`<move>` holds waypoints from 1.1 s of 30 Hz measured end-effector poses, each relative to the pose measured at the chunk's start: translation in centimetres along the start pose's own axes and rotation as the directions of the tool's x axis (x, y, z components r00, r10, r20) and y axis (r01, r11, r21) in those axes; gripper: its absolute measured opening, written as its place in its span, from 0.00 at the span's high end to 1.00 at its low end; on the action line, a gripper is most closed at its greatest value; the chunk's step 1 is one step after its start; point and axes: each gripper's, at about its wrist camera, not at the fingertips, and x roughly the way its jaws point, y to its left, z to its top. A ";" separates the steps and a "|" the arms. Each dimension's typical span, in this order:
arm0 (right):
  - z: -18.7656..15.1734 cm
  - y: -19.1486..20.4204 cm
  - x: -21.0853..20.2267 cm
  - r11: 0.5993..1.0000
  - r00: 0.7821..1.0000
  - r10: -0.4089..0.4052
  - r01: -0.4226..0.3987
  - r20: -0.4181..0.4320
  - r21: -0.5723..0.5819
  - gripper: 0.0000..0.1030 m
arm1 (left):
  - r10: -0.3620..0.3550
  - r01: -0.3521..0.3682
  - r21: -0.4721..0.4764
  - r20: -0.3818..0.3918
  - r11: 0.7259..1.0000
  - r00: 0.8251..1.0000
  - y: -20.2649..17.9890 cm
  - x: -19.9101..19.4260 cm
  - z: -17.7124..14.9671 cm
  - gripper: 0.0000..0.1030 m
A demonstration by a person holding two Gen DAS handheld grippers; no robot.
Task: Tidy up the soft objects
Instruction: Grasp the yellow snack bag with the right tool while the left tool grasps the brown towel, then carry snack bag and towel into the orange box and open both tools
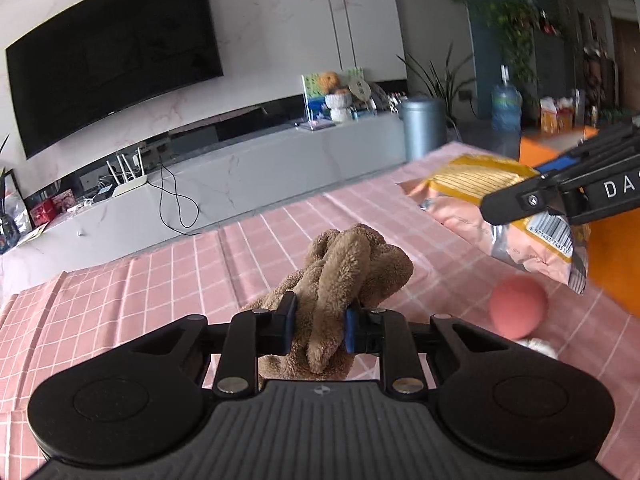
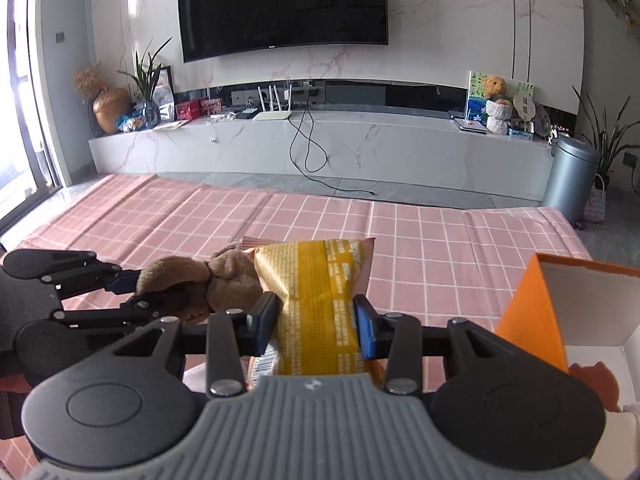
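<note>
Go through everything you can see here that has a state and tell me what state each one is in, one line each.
Left hand-held gripper: shut on the brown plush toy.
Right hand-held gripper: shut on the yellow snack bag.
Brown plush toy: gripped, limp.
Yellow snack bag: sealed, gripped around its middle.
Pink ball: lying loose on the checked cloth.
Orange box: open.
Television: off.

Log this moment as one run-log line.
left gripper: shut on brown plush toy | right gripper: shut on snack bag | pink ball: on tablecloth | orange box: beside right gripper
</note>
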 end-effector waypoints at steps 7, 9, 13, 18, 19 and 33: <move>0.4 -2.6 -4.2 0.996 1.000 0.005 -0.007 0.024 0.094 0.60 | 0.005 -0.001 -0.069 0.063 0.998 0.998 -0.1 -4.1 2.4 0.75; 0.3 -3.5 -5.7 0.993 0.999 -0.001 -0.003 0.033 0.117 0.60 | 0.011 -0.004 -0.075 0.084 0.997 0.996 -0.3 -5.2 3.0 0.75; -0.2 -5.1 -8.6 0.987 0.999 -0.008 0.000 0.046 0.160 0.60 | 0.003 0.007 -0.089 0.118 0.996 0.993 -1.0 -7.1 3.9 0.75; -1.3 -6.3 -12.2 0.984 0.998 -0.028 0.017 0.057 0.175 0.60 | -0.034 0.052 -0.117 0.149 0.992 0.988 -2.4 -8.9 4.6 0.75; -1.4 -6.5 -13.0 0.984 0.998 -0.034 0.022 0.061 0.175 0.60 | -0.045 0.064 -0.120 0.154 0.991 0.987 -2.7 -9.2 4.7 0.75; -2.2 -12.4 -23.8 0.976 0.976 -0.188 0.173 0.112 0.135 0.60 | -0.250 0.250 0.033 0.240 0.968 0.938 -11.4 -10.3 8.6 0.75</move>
